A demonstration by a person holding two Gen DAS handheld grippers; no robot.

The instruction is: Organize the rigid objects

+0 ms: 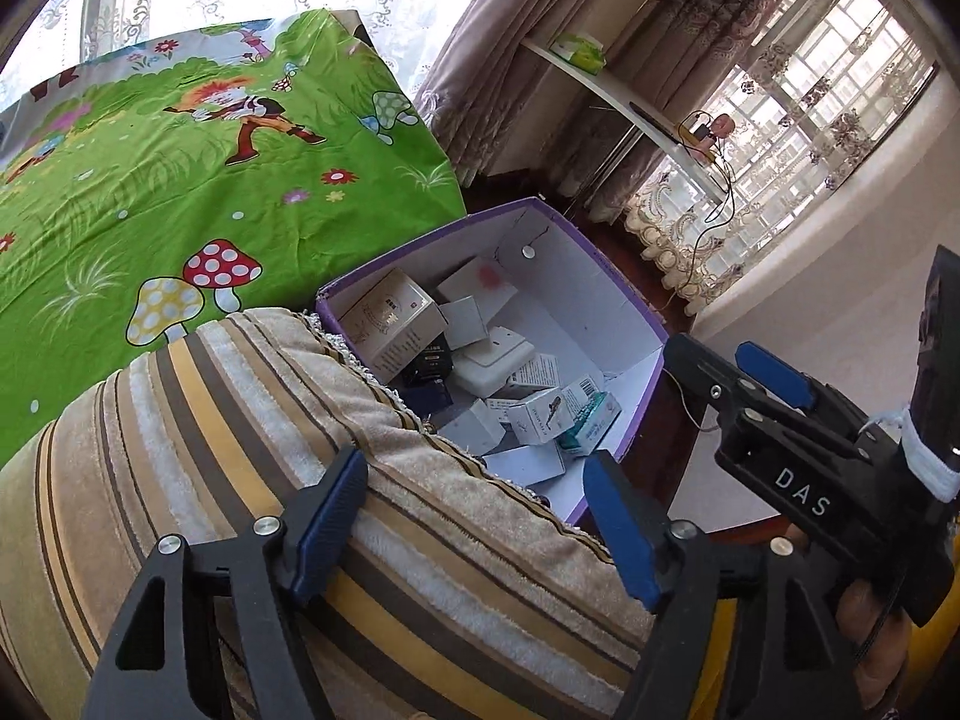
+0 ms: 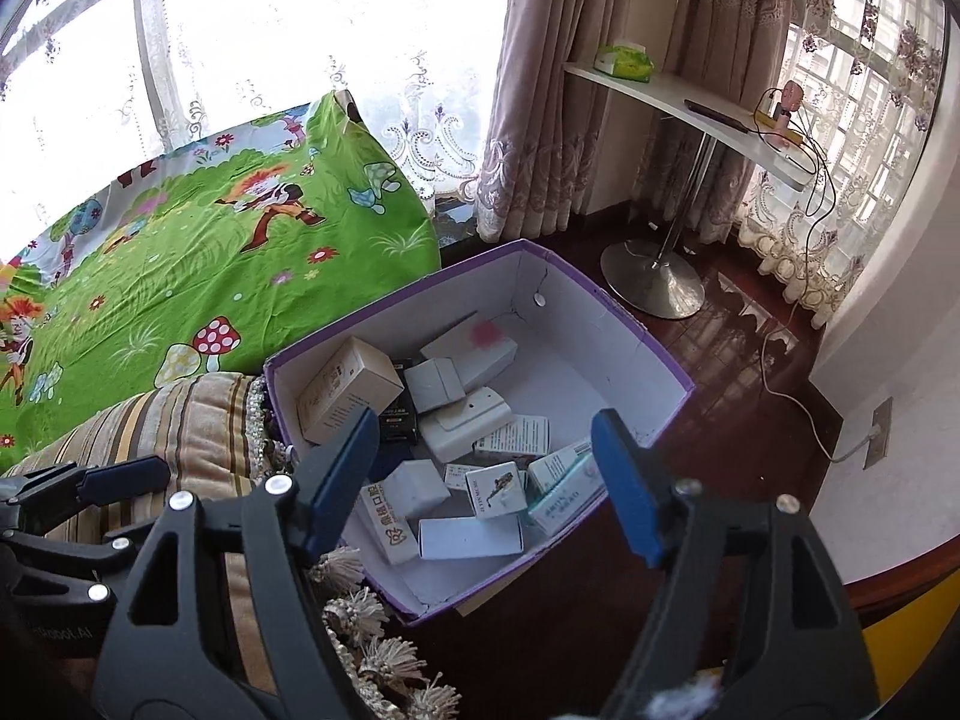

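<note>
A purple-rimmed cardboard box (image 1: pixel 600 276) (image 2: pixel 624 330) stands on the dark wood floor, with several small white cartons (image 2: pixel 468 534) and a beige carton (image 2: pixel 351 387) piled inside. My left gripper (image 1: pixel 477 519) is open and empty above a striped cushion (image 1: pixel 252 420), short of the box. My right gripper (image 2: pixel 486 480) is open and empty, hovering over the near part of the box. The right gripper also shows at the right edge of the left wrist view (image 1: pixel 768 384).
A bed with a green cartoon sheet (image 1: pixel 180 180) (image 2: pixel 210 252) lies left of the box. The tasselled striped cushion (image 2: pixel 192 420) touches the box's left side. A white curved table on a metal foot (image 2: pixel 654 282) and a trailing cable (image 2: pixel 798 402) are right.
</note>
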